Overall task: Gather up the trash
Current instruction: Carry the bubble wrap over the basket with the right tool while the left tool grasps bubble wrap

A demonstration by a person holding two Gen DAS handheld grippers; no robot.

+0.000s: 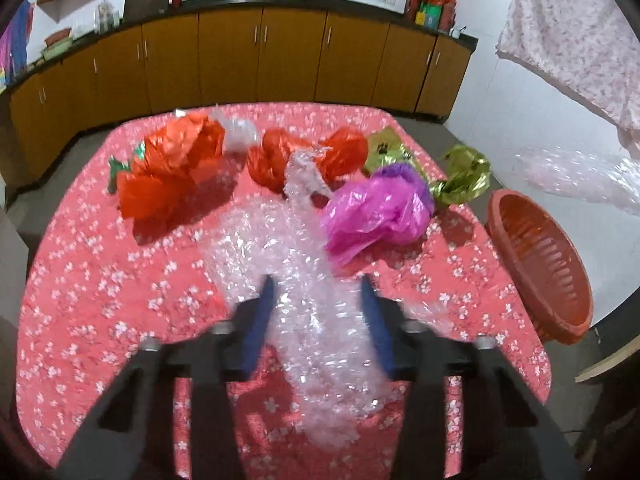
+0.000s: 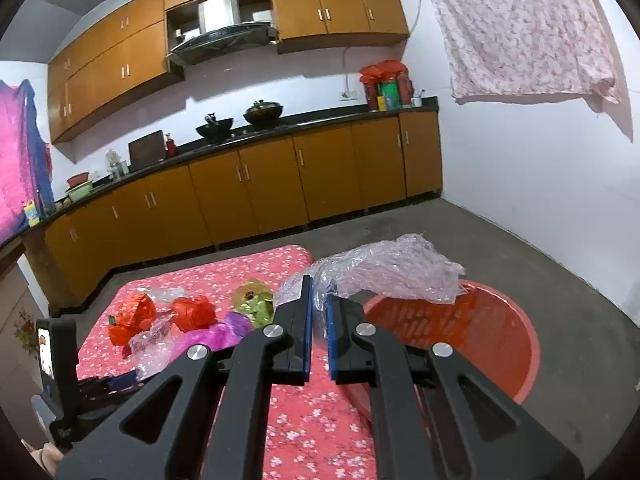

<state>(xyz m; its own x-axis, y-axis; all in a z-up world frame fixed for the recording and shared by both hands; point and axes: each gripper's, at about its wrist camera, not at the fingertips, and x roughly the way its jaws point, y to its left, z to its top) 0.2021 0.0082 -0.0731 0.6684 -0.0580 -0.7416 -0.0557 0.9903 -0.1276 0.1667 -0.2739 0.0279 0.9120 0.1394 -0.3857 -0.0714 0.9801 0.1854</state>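
While the right gripper point(image 2: 319, 308) clenches 1 clear plastic sheet point(image 2: 384, 270) above the red basket point(image 2: 500, 344), nothing shows inside the basket. The left gripper point(image 1: 318, 292) is spread wide around bubble wrap point(image 1: 304, 280) on the tabletop point(image 1: 100, 280), near crumpled bags point(image 1: 376, 212).

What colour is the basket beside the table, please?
The basket is orange-red plastic with ribbed walls, shown best in the left wrist view.
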